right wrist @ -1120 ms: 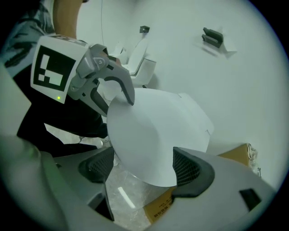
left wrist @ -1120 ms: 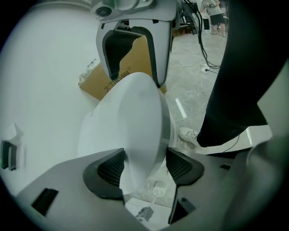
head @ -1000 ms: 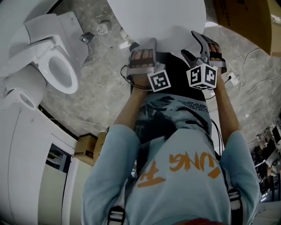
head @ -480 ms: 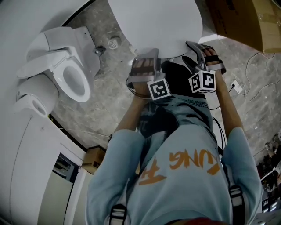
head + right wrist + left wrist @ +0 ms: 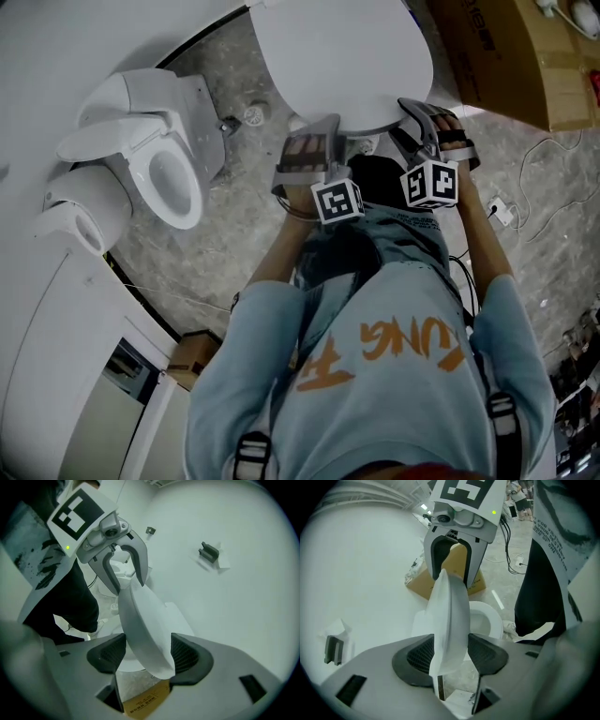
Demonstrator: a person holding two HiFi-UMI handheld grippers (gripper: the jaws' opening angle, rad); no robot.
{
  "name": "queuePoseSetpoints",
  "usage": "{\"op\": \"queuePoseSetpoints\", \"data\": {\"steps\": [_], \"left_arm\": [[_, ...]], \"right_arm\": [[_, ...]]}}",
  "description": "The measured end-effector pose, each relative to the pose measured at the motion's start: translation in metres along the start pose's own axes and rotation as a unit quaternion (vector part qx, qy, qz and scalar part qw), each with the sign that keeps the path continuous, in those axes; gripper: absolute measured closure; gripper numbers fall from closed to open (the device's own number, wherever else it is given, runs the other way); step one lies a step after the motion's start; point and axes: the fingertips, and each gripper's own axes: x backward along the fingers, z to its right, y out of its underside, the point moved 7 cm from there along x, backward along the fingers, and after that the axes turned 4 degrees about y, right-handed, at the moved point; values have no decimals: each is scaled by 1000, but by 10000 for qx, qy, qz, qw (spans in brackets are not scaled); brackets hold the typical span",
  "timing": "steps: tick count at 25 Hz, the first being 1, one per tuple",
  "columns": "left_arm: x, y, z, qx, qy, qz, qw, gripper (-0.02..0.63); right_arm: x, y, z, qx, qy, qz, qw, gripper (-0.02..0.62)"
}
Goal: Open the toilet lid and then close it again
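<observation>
Up off the floor, the big white lid [image 5: 342,61] is tipped up. Left of it, a second toilet [image 5: 155,164] has its bowl open. The left claw [image 5: 317,124] and right claw [image 5: 420,114] have just been closing. Each pinches the lid's near edge, and the right one's grip looks snug, I think.

Off to your left there's a second toilet [image 5: 167,176] with its bowl uncovered and a round floor drain [image 5: 255,115] near it. There's a big cardboard box [image 5: 511,56] top right, a smaller box [image 5: 192,352] lower left, and grey stone floor [image 5: 234,253] throughout.
</observation>
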Motion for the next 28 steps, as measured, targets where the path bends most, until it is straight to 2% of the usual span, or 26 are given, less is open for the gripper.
{"op": "queuePoseSetpoints", "data": {"steps": [5, 12, 16, 21, 26, 28], "left_arm": [[20, -1, -32, 450, -237, 146, 9986, 362], [44, -2, -75, 827, -639, 454, 9935, 376], [57, -1, -111, 1232, -811, 617, 9871, 387], [66, -2, -156, 1468, -1131, 841, 9791, 396], [68, 3, -204, 1780, -1348, 1051, 9691, 407], [67, 5, -222, 1854, -1398, 1129, 9661, 411]], "right_arm": [[15, -16, 28, -160, 321, 178, 9992, 321], [33, -40, 74, -296, 724, 486, 9957, 333], [37, -55, 107, -442, 979, 661, 9920, 337], [39, -71, 151, -538, 1308, 883, 9860, 347], [30, -89, 193, -672, 1669, 1032, 9782, 385], [25, -96, 206, -742, 1800, 1093, 9748, 428]]}}
